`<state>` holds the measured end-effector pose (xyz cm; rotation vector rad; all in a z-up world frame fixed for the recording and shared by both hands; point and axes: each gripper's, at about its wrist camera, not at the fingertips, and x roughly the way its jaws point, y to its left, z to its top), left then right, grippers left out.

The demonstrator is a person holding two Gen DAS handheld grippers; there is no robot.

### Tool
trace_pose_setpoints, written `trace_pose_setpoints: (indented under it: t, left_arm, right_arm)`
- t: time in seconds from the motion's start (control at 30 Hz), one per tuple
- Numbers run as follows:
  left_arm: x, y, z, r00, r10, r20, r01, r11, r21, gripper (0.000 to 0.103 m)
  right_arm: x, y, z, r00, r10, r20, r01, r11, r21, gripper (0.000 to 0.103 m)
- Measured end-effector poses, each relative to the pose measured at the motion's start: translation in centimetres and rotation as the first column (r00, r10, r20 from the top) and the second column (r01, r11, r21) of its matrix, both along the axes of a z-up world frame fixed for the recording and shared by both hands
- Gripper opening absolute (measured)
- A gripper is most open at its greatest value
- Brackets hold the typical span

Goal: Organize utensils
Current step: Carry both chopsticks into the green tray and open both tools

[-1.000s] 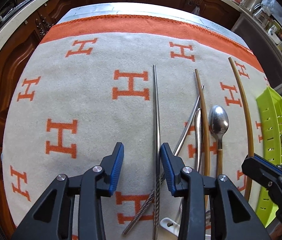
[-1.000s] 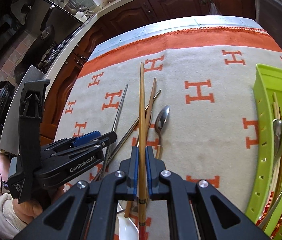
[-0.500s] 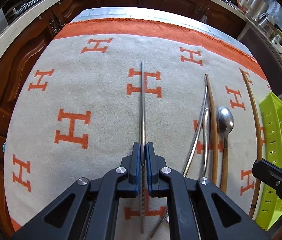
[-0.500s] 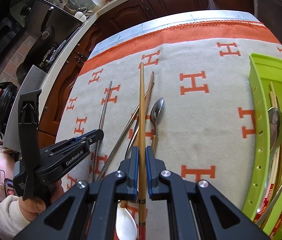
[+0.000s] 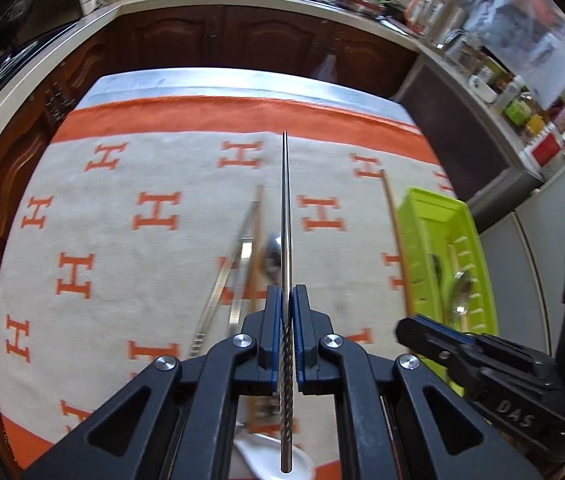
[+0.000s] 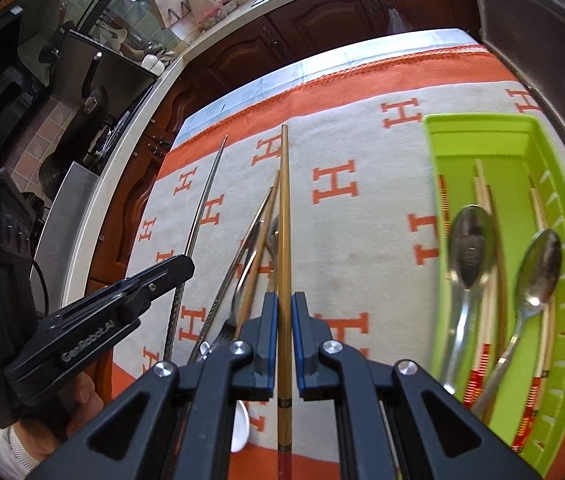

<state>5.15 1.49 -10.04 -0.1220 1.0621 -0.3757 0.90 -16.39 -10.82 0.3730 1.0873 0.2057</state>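
Observation:
My left gripper (image 5: pixel 286 300) is shut on a steel chopstick (image 5: pixel 285 208) and holds it above the cloth, pointing away. My right gripper (image 6: pixel 285 308) is shut on a wooden chopstick (image 6: pixel 285 208), also raised; that chopstick shows in the left wrist view (image 5: pixel 392 224). On the cloth lie another steel chopstick (image 5: pixel 222 276), a wooden chopstick (image 6: pixel 260 240), a steel spoon (image 5: pixel 272 256) and a white spoon (image 5: pixel 270 456). The green tray (image 6: pixel 478 132) at the right holds two spoons (image 6: pixel 470 240) and several chopsticks.
The table has a white cloth (image 5: pixel 154 280) with orange H marks and an orange border. Dark wooden cabinets (image 5: pixel 242 40) and a counter stand beyond it. The tray also shows in the left wrist view (image 5: pixel 430 208). A grey appliance (image 5: pixel 542 240) stands at the right.
My left gripper closed on the steel chopstick, lifted it and swung right toward the tray. My right gripper carried the wooden chopstick up and nearer the tray.

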Motion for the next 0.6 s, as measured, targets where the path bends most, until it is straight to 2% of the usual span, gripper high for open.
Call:
trace_pose_setpoints:
  t: [0.27, 0.43, 0.6]
  left_arm:
    - [-1.5, -7.2, 1.3, 0.993, -0.116, -0.003, 0.116, 0.993, -0.037, 0.003]
    - [-2.4, -11.0, 0.7, 0.985, -0.172, -0.023, 0.171, 0.984, -0.04, 0.003]
    - [-3.0, -13.4, -0.4, 0.978, -0.2, -0.053, 0.198, 0.979, -0.04, 0.003]
  right_arm:
    - [-2.8, -6.1, 1.3, 0.996, -0.089, 0.017, 0.09, 0.996, -0.016, 0.007]
    - [-3.9, -10.1, 1.4, 0.987, -0.158, 0.017, 0.159, 0.986, -0.06, 0.007]
    - [-4.1, -12.6, 0.7, 0.983, -0.185, -0.008, 0.183, 0.977, -0.112, 0.007]
